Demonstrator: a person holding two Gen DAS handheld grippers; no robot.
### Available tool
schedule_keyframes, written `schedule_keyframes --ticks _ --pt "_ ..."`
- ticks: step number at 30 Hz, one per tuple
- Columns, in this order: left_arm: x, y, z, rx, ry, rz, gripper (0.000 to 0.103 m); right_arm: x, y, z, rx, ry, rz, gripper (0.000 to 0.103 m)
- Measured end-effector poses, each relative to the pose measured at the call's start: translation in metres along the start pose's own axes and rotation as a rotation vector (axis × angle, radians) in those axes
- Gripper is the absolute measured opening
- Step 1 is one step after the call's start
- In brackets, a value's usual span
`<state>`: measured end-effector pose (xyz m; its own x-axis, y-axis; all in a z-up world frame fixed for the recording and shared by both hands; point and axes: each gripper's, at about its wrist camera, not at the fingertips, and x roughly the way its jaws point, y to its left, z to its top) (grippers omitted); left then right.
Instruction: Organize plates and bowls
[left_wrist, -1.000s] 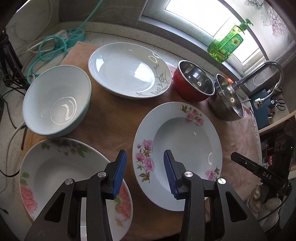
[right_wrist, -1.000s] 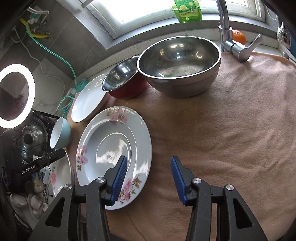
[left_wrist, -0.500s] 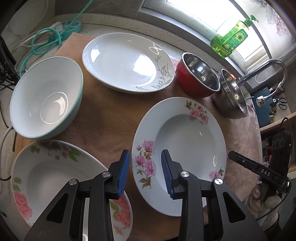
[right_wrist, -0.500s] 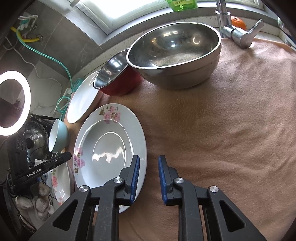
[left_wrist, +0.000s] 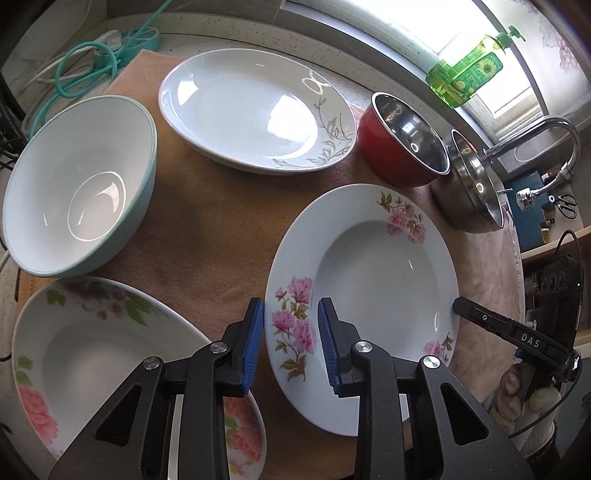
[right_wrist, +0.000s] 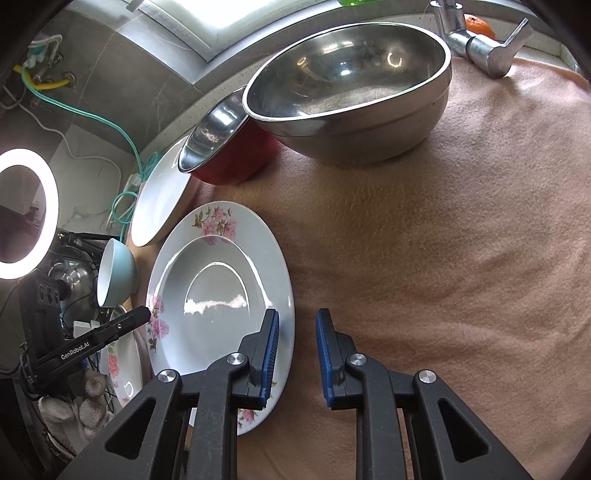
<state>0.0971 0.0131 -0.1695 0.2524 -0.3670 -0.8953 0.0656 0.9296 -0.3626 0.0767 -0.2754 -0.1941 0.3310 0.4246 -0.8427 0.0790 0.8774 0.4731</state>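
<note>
A pink-flowered deep plate (left_wrist: 373, 284) lies on the tan cloth; it also shows in the right wrist view (right_wrist: 218, 299). My left gripper (left_wrist: 291, 343) is open, its jaws straddling that plate's near-left rim without touching. My right gripper (right_wrist: 295, 350) is open, straddling the plate's right rim. A second flowered plate (left_wrist: 92, 354) lies at lower left. A teal-rimmed white bowl (left_wrist: 77, 184), a white leaf-pattern plate (left_wrist: 255, 110), a red steel-lined bowl (left_wrist: 402, 147) and a large steel bowl (right_wrist: 354, 92) stand behind.
A green soap bottle (left_wrist: 465, 70) sits on the window sill. A faucet (left_wrist: 535, 140) rises at right. Teal cable and power strip (left_wrist: 107, 51) lie at back left. A ring light (right_wrist: 22, 210) stands left of the counter. Bare cloth (right_wrist: 461, 240) spreads to the right.
Both grippers moved closer to the pink-flowered plate. The left jaws narrowed over the second. The right jaws closed to a narrow gap, then widened a little around the rim.
</note>
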Motion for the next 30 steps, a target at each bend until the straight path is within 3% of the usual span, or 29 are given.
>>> schedule_keyframes --ticks 12,30 --pt "0.0029 0.0007 0.0004 0.001 0.019 0.004 0.023 0.0083 0.0026 0.0027 -0.004 0.029 0.038 0.014" --pt "0.0021 0.0001 0.0001 -0.007 0.014 0.002 0.023 0.0097 0.0047 0.0035 -0.007 0.039 0.028 0.013"
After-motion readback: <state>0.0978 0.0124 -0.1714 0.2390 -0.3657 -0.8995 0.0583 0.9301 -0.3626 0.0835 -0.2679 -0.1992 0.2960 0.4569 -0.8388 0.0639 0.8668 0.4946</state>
